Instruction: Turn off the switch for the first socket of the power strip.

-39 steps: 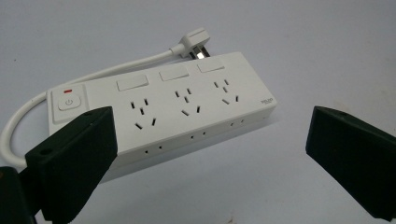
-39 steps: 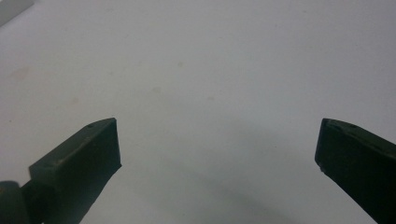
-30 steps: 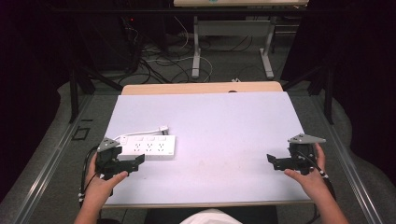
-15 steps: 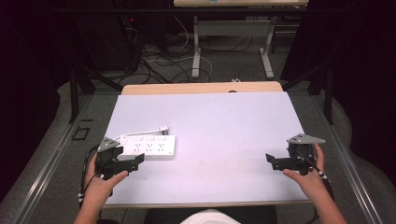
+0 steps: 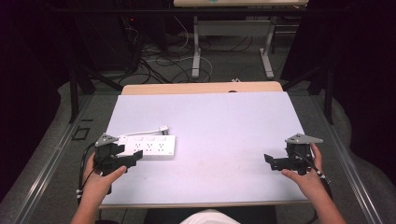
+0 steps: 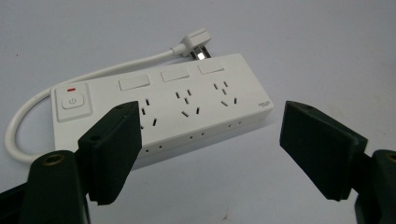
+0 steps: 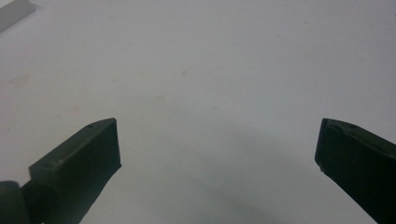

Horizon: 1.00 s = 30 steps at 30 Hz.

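Note:
A white power strip lies flat at the left of the white table. Its short cord loops round and ends in a plug behind it. My left gripper hovers at the strip's near left end. Its jaws are open and have just been closing, with only the strip's front edge beyond them and nothing pressed. At the table's right, my right gripper is wide open over bare tabletop.
A wooden strip runs along the table's far edge. Beyond it are cables on the floor and the legs of another desk. Metal rails flank both sides of the table.

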Each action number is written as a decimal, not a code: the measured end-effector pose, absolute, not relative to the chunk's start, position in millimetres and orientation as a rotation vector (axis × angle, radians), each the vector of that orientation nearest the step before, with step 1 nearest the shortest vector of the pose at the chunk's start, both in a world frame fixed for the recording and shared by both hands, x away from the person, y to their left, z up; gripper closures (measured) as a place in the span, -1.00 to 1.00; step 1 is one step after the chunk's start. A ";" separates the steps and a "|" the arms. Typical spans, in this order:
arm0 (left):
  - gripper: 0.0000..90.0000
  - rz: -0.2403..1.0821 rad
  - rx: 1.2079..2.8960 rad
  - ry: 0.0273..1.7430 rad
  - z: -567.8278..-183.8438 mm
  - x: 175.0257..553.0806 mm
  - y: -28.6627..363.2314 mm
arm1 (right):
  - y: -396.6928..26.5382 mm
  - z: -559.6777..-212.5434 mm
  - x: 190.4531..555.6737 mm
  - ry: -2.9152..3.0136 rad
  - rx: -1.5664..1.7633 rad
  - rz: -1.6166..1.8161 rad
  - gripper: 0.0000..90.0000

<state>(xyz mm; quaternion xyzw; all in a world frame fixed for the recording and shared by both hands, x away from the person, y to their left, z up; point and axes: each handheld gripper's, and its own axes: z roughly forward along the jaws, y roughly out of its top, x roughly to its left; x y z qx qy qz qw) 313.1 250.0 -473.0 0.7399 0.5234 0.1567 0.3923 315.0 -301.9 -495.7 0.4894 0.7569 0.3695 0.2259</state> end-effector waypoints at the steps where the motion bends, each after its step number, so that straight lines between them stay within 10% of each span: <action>1: -0.52 0.399 1.883 1.328 -472.8 313.9 250.1 | -301.9 -495.5 315.0 2.091 1.346 1.019 -1.00; 30: 0.09 0.311 1.775 1.545 -474.8 349.3 237.7 | -298.3 -499.5 317.4 2.119 1.345 1.038 -1.00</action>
